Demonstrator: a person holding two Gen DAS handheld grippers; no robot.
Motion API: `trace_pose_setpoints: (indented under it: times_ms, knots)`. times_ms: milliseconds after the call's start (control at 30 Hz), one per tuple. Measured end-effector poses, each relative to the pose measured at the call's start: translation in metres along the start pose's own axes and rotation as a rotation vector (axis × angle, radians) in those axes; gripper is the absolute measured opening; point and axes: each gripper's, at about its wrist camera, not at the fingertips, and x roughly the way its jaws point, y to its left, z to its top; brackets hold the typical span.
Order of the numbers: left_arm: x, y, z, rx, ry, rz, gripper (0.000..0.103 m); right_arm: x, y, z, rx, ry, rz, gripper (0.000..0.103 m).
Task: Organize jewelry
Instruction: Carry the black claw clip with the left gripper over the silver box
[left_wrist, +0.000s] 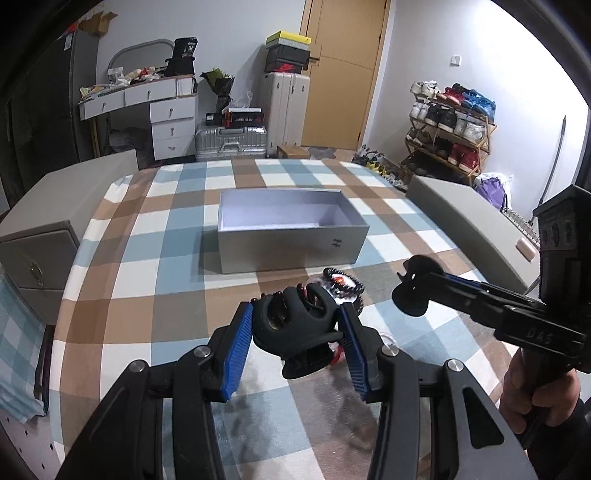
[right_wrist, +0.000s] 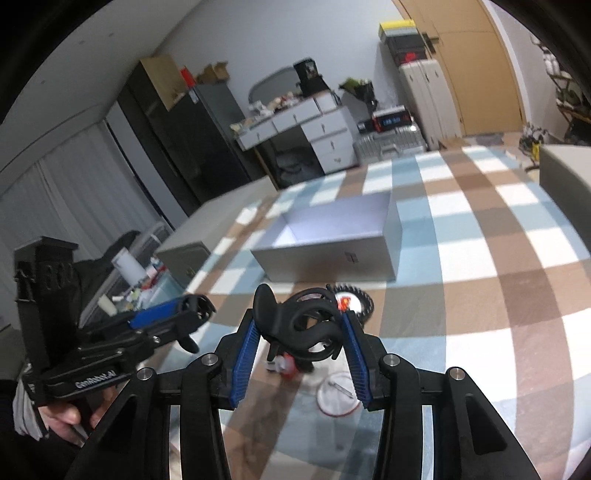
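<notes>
An open grey box (left_wrist: 291, 236) with a pale lilac inside stands on the checked tablecloth; it also shows in the right wrist view (right_wrist: 332, 247). My left gripper (left_wrist: 295, 325) is shut on a black hair claw clip (left_wrist: 295, 328), held above the cloth in front of the box. My right gripper (right_wrist: 301, 332) is shut on a second black claw clip (right_wrist: 303, 328); that clip shows in the left wrist view (left_wrist: 415, 291). A black beaded bracelet (left_wrist: 343, 282) and small red-and-white items (right_wrist: 286, 363) lie on the cloth below the grippers.
A round white disc with a red rim (right_wrist: 338, 397) lies on the cloth. Grey cabinets (left_wrist: 48, 229) stand left and right (left_wrist: 472, 221) of the table. Suitcases, a white dresser and a shoe rack (left_wrist: 450, 125) stand behind.
</notes>
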Motion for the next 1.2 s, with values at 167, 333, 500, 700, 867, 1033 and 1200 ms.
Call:
trace_pose_setpoints:
  times_ms: [167, 333, 500, 700, 867, 1033, 1200]
  knots:
    - [0.001, 0.001, 0.013, 0.000, -0.038, 0.003, 0.041, -0.006, 0.008, 0.012, -0.034, -0.034, 0.003, 0.043]
    - [0.014, 0.008, 0.029, -0.015, -0.044, -0.016, 0.041, 0.003, 0.010, 0.030, -0.051, -0.051, 0.025, 0.043]
    - [0.034, 0.016, 0.047, -0.016, -0.043, -0.026, 0.041, 0.021, 0.002, 0.053, -0.057, -0.048, 0.036, 0.044]
    - [0.060, 0.029, 0.068, -0.042, -0.014, -0.056, 0.041, 0.047, -0.012, 0.083, -0.048, -0.037, 0.054, 0.044]
    - [0.082, 0.031, 0.083, -0.028, 0.029, -0.097, 0.041, 0.070, -0.016, 0.102, -0.083, -0.024, 0.042, 0.044]
    - [0.103, 0.034, 0.092, -0.037, 0.083, -0.119, 0.041, 0.099, -0.026, 0.114, -0.080, 0.024, 0.035, 0.044]
    - [0.122, 0.031, 0.094, -0.021, 0.151, -0.127, 0.041, 0.125, -0.038, 0.115, -0.048, 0.088, 0.038, 0.044]
